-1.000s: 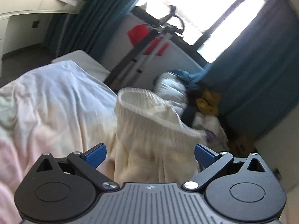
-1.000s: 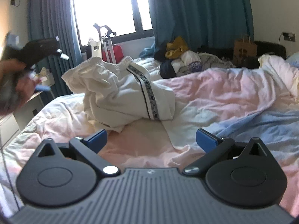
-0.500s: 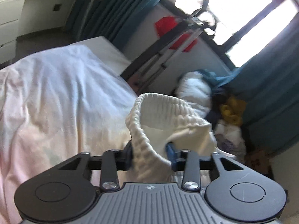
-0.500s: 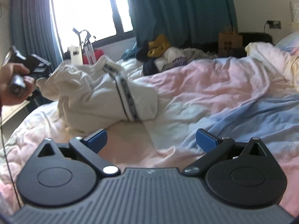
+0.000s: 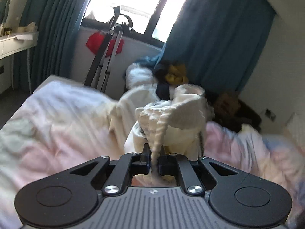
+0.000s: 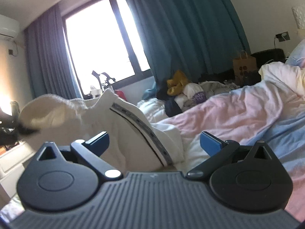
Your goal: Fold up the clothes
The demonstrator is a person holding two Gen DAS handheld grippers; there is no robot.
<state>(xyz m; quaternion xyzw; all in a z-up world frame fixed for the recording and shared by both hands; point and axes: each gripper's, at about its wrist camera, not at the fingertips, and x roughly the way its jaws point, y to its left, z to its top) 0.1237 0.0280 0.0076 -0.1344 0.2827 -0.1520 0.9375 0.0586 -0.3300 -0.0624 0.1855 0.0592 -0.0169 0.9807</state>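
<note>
Cream white trousers (image 5: 171,118) with a ribbed waistband and a dark patterned side stripe (image 6: 141,127) lie bunched on the bed. My left gripper (image 5: 154,158) is shut on the ribbed waistband and holds it lifted above the quilt; in the right wrist view that gripper (image 6: 11,126) shows blurred at the far left edge. My right gripper (image 6: 154,141) is open, low over the bed, with the trousers (image 6: 106,126) just ahead of its left finger and nothing between the fingers.
A pink, white and blue quilt (image 6: 238,114) covers the bed. A pile of other clothes (image 6: 183,91) lies at the far side by teal curtains (image 6: 183,28). A metal stand (image 5: 108,49) leans below the window. A white desk (image 5: 13,42) stands left.
My left gripper closed on the waistband and lifted it, swinging right. The right gripper dropped lower and came closer to the trousers, staying open.
</note>
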